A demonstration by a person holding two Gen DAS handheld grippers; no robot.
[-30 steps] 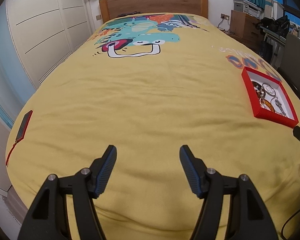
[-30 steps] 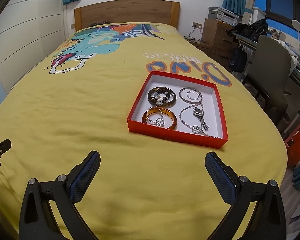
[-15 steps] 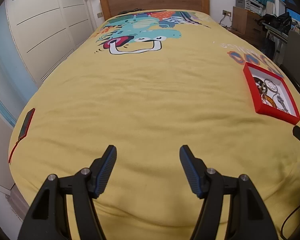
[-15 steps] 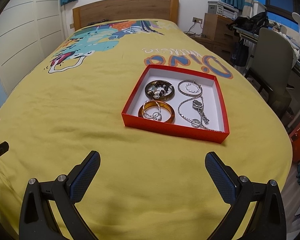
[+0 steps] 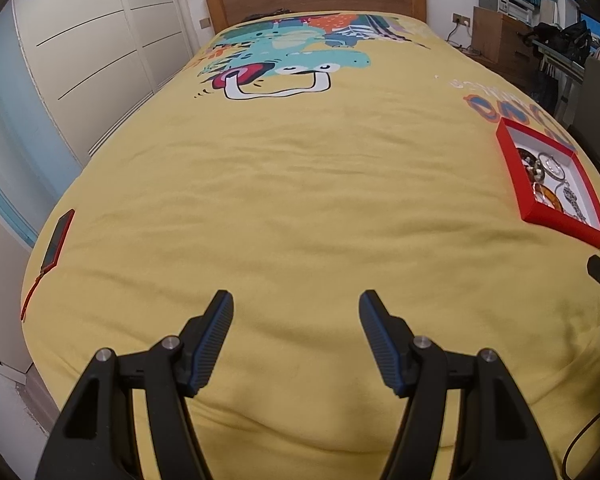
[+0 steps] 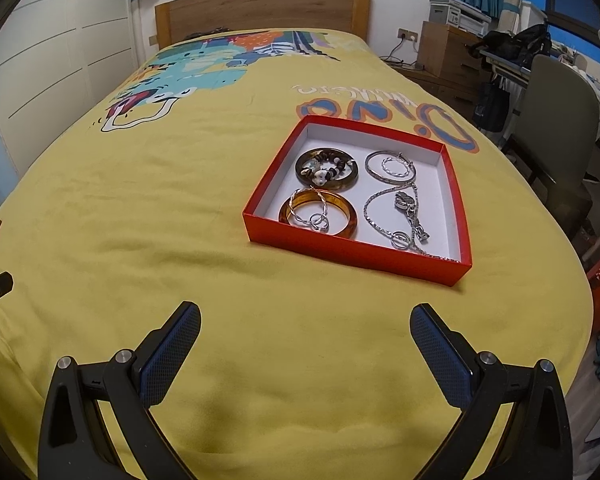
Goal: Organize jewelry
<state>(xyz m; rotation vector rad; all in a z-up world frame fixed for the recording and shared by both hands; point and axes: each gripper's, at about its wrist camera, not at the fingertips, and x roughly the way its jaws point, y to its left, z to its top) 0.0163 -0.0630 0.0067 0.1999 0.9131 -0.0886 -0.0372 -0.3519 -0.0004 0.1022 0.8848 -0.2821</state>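
A red box (image 6: 352, 252) with a white inside lies on the yellow bedspread. It holds a dark bangle with a beaded bracelet (image 6: 326, 169), an amber bangle (image 6: 342, 216) with silver rings, silver hoops (image 6: 390, 167) and a silver chain (image 6: 404, 216). My right gripper (image 6: 305, 342) is open and empty, short of the box's near wall. My left gripper (image 5: 296, 330) is open and empty over bare bedspread, with the red box (image 5: 516, 184) far to its right.
A red-cased phone (image 5: 57, 240) lies at the bed's left edge. A wooden headboard (image 6: 260, 8) stands at the far end. A chair (image 6: 560, 120), a desk and a dresser (image 6: 448, 56) stand right of the bed. A wardrobe (image 5: 92, 60) lines the left wall.
Both grippers have moved forward over the bed. The box looks nearer and larger in the right wrist view. Both stay open and empty.
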